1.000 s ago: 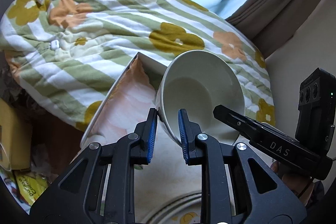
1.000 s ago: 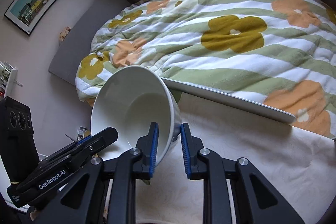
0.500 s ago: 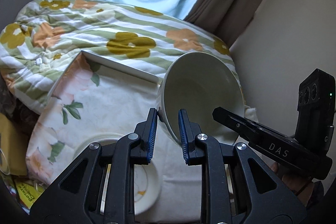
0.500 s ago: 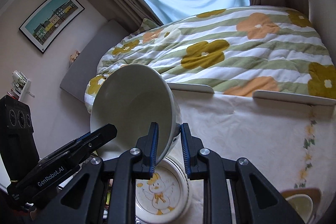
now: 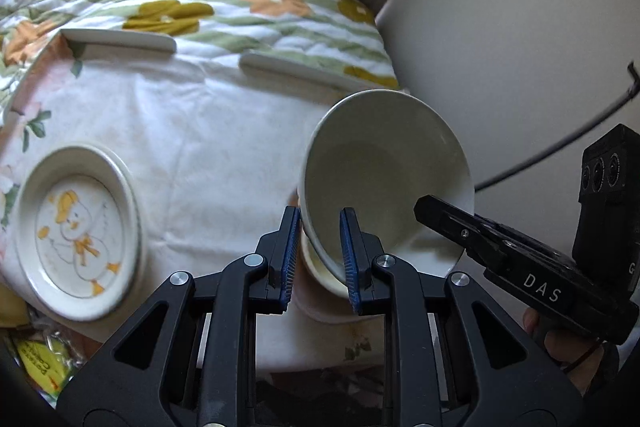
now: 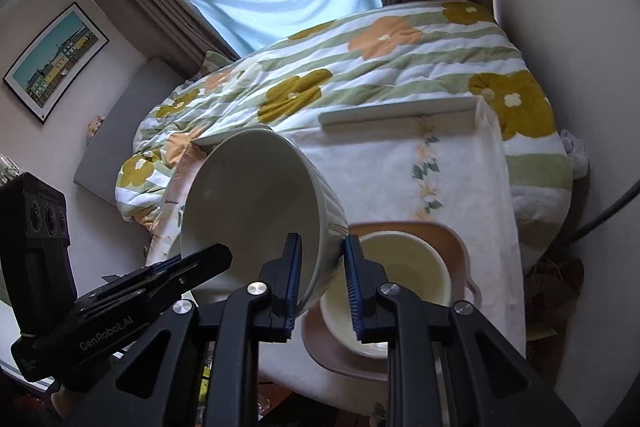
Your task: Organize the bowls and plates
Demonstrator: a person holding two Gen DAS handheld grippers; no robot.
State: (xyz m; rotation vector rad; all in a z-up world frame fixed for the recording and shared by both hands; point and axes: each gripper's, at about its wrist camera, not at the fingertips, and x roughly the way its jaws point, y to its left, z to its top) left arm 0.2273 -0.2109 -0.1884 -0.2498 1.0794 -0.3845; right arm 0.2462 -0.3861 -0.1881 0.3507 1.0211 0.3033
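Over the cloth-covered table (image 5: 208, 131), both grippers clamp 1 tilted white bowl (image 6: 256, 211) just above the smaller bowl (image 6: 400, 275).

"DAS" is printed in white on the black right gripper (image 5: 532, 269), seen beside the white bowl (image 5: 384, 171). "GenRobot.AI" is printed on the black left gripper (image 6: 120, 311), beside that bowl.
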